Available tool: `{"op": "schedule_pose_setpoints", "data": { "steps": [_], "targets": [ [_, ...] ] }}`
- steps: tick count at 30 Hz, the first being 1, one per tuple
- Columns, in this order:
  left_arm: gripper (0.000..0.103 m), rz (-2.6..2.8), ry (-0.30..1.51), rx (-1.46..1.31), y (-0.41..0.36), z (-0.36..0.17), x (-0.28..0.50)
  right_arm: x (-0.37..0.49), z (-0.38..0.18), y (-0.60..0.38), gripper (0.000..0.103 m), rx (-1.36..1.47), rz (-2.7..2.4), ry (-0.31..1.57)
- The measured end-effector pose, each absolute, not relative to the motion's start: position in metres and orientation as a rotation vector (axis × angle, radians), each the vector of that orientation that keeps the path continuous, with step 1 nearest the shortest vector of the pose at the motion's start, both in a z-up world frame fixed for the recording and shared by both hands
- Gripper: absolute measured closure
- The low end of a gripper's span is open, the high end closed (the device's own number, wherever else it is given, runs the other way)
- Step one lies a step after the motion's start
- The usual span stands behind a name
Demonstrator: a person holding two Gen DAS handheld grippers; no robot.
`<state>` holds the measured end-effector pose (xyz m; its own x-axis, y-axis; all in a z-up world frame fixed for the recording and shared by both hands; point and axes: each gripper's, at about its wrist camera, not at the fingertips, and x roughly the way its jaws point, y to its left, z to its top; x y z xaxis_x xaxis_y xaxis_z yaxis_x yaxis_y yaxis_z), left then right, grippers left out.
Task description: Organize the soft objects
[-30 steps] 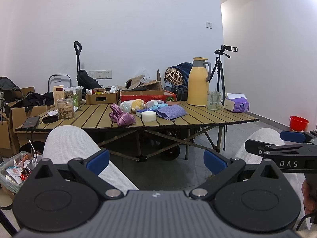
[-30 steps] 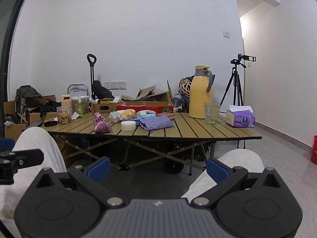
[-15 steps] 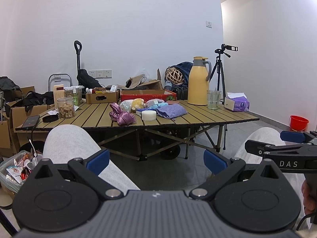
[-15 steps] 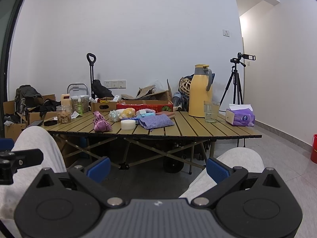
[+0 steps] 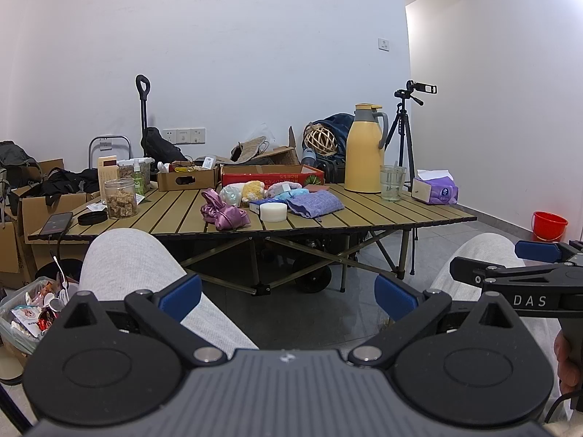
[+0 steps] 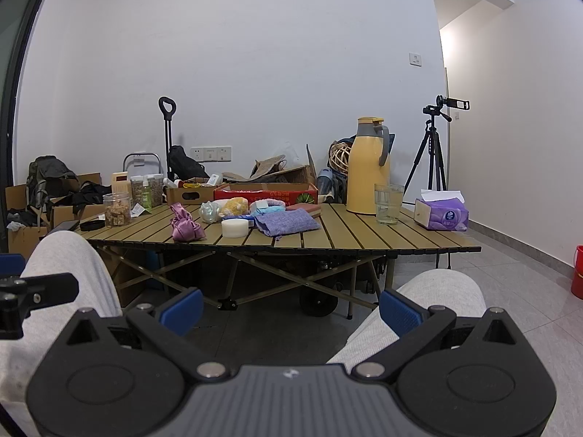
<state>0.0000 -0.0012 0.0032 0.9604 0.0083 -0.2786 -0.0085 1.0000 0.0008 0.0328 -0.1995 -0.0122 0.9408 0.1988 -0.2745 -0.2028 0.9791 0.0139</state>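
- Almost nothing has changed over the last second: left gripper [image 5: 288,300] and right gripper [image 6: 290,307] stay spread open, empty, above the knees.
- Soft things, like the purple pouch [image 5: 225,215], lie on the bench [image 5: 400,215], well ahead, untouched; organizing hasn't begun.

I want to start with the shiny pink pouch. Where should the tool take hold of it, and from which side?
Grip the pink pouch at its gathered neck, the narrow part that rises at its left end. Come from above and from the near table edge, where nothing blocks; the white round block sits on its right.
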Motion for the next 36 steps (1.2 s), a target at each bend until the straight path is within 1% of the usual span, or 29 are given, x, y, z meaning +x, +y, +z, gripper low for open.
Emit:
{"op": "schedule_pose_setpoints", "data": {
  "steps": [32,36],
  "targets": [
    [0.000,0.008,0.282,-0.001,-0.001,0.004,0.001,0.037,-0.010,-0.201,0.000,-0.019,0.204,0.280],
    [0.000,-0.007,0.272,-0.005,0.002,0.010,0.014,0.049,-0.005,-0.203,0.000,-0.012,0.201,0.273]
  ]
}}
